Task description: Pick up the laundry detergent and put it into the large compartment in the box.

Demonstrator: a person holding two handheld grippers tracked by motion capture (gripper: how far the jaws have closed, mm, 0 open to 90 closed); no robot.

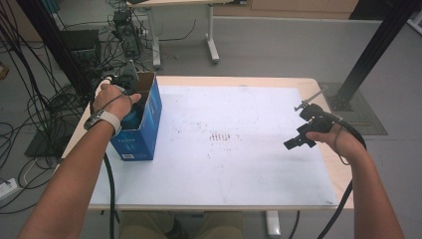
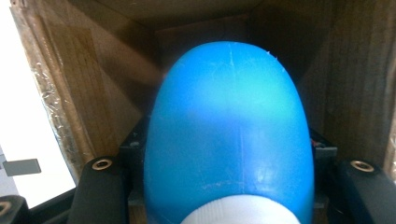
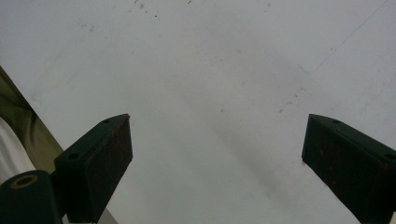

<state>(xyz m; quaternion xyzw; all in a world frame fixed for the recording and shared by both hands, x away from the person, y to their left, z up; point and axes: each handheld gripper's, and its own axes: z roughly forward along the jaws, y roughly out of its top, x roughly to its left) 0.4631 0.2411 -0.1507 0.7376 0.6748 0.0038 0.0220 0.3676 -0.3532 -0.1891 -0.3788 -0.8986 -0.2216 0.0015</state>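
A blue cardboard box (image 1: 144, 130) stands open-topped at the table's left edge. My left gripper (image 1: 128, 102) reaches down into it. In the left gripper view the gripper (image 2: 224, 156) is shut on a blue bottle (image 2: 229, 126) with a white cap (image 2: 240, 212), the black jaws pressing its two sides, with the box's brown inner walls (image 2: 79, 98) all around. A bit of the blue bottle (image 1: 133, 119) shows inside the box from above. My right gripper (image 1: 297, 141) hovers over the right side of the white mat (image 1: 224, 159). It (image 3: 217, 140) is open with nothing between its pads.
The white mat covers most of the wooden table (image 1: 328, 169), with faint marks near its middle (image 1: 221, 136). Cables and gear (image 1: 89, 55) crowd the floor at the left. A black frame post (image 1: 370, 55) rises at the back right; another table's legs (image 1: 211, 35) stand behind.
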